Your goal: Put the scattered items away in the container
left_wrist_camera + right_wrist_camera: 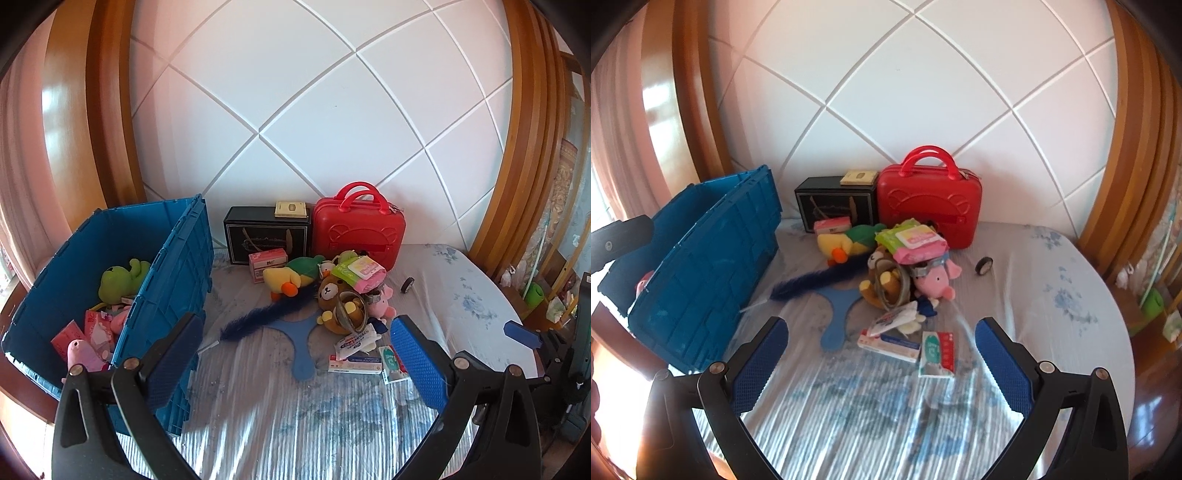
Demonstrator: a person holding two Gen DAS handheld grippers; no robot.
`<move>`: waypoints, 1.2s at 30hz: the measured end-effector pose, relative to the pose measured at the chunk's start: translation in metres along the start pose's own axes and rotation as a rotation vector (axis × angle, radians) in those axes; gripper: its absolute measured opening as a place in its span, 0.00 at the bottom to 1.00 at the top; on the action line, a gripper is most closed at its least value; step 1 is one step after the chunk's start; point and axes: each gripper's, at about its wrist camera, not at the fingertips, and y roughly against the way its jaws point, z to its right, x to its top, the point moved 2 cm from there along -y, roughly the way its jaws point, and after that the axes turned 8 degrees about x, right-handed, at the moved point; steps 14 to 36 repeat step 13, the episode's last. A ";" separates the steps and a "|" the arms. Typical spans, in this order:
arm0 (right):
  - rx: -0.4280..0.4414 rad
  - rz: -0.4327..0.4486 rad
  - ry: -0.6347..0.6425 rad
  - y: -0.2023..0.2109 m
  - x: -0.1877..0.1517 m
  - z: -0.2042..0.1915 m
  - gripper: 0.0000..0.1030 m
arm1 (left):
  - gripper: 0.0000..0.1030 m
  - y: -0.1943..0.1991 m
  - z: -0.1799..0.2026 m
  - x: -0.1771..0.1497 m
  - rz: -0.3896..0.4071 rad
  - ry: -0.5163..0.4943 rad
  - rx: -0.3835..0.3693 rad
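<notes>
Blue crate [173, 280] at left holds a few toys, the centre pile [343, 295] waits, and your left gripper [299, 354] and right gripper [882, 354] gape empty.

a home bedroom: a bed [461, 295] with a pale floral sheet stands against a white quilted headboard [332, 110] framed in curved wood [524, 147], with plush toys [295, 278] and a red toy suitcase [356, 230] on the bed.

Right tongs [881, 341] gape empty over the bed [1052, 295]; toy pile [905, 266] right of the blue crate [701, 266].
</notes>
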 end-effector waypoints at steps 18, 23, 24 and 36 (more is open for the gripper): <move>0.022 0.000 0.025 0.002 -0.001 -0.008 1.00 | 1.00 0.009 -0.003 -0.003 0.014 0.019 0.042; 0.022 0.000 0.025 0.002 -0.001 -0.008 1.00 | 1.00 0.009 -0.003 -0.003 0.014 0.019 0.042; 0.022 0.000 0.025 0.002 -0.001 -0.008 1.00 | 1.00 0.009 -0.003 -0.003 0.014 0.019 0.042; 0.022 0.000 0.025 0.002 -0.001 -0.008 1.00 | 1.00 0.009 -0.003 -0.003 0.014 0.019 0.042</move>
